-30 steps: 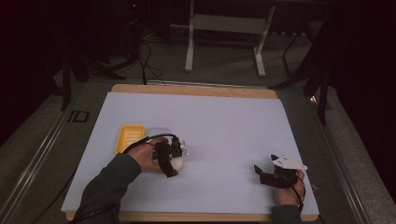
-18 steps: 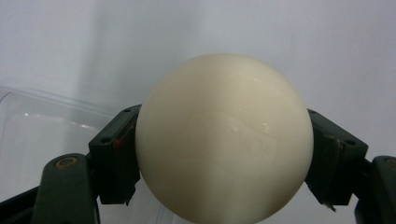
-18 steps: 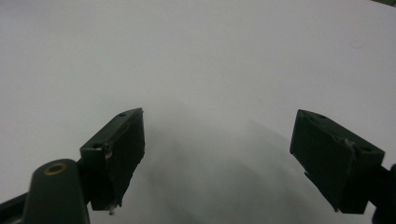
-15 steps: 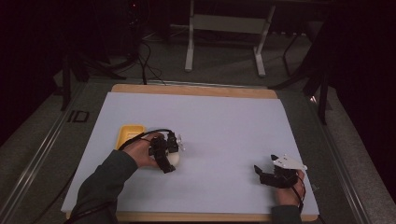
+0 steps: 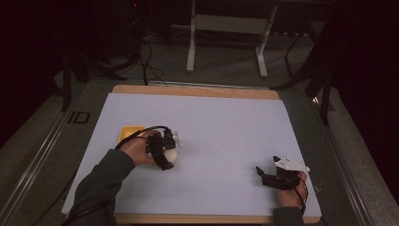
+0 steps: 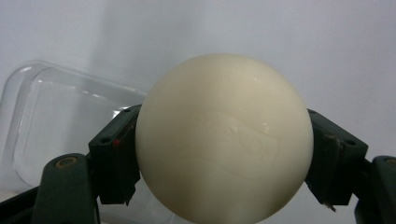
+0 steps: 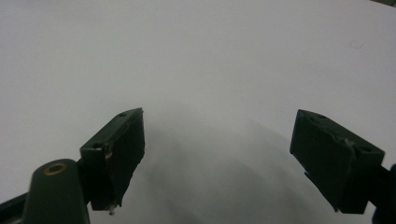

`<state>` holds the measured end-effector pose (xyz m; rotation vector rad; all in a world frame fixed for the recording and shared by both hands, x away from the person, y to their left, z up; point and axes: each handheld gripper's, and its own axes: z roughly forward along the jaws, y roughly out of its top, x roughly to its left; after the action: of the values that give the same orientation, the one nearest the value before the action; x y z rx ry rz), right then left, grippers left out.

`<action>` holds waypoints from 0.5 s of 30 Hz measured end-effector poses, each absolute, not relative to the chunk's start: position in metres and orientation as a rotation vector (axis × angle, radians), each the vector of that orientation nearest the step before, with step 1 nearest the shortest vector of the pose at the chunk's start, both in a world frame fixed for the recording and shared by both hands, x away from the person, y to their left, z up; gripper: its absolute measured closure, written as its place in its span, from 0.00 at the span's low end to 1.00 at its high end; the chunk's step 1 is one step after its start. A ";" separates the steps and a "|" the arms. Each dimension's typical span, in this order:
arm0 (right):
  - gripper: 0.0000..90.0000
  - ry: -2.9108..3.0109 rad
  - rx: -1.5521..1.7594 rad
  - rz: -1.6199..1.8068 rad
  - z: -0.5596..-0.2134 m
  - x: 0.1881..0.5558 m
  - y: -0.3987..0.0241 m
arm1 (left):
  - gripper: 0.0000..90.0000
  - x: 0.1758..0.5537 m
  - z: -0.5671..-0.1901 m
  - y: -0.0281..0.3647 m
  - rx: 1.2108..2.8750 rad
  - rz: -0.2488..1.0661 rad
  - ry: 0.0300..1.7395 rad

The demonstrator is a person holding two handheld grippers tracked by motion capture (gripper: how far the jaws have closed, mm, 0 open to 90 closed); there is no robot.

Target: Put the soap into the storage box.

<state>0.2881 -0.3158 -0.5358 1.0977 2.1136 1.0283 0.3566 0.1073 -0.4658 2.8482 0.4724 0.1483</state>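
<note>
- We see the left tongs clamped on a cream ball, at 8 o'clock on the counter, beside a clear tray.
- Right tongs gape apart at 4 o'clock.

The ball sits between the jaws of the left gripper, over the sheet. Just left of the ball, and a little behind it, lies the tray; it seems to rest on the sheet. The right gripper is well to the right of the ball and nearer the person, its jaws apart over bare sheet.
</note>
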 end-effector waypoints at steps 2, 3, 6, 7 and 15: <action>0.20 2.114 1.097 1.028 -0.536 0.288 -0.316 | 0.27 0.358 -0.465 0.109 2.842 0.148 0.482; 0.20 2.114 1.097 1.028 -0.536 0.288 -0.316 | 0.27 0.359 -0.465 0.110 2.841 0.149 0.486; 0.20 2.114 1.098 1.028 -0.536 0.288 -0.316 | 0.27 0.360 -0.464 0.112 2.836 0.152 0.502; 0.20 2.114 1.098 1.028 -0.536 0.288 -0.316 | 0.27 0.361 -0.463 0.113 2.837 0.152 0.503; 0.20 2.114 1.097 1.028 -0.536 0.288 -0.316 | 0.27 0.365 -0.461 0.117 2.829 0.161 0.542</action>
<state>0.2881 -0.3158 -0.5358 1.0974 2.1138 1.0280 0.3646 0.1173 -0.4609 2.8289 0.5424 0.1608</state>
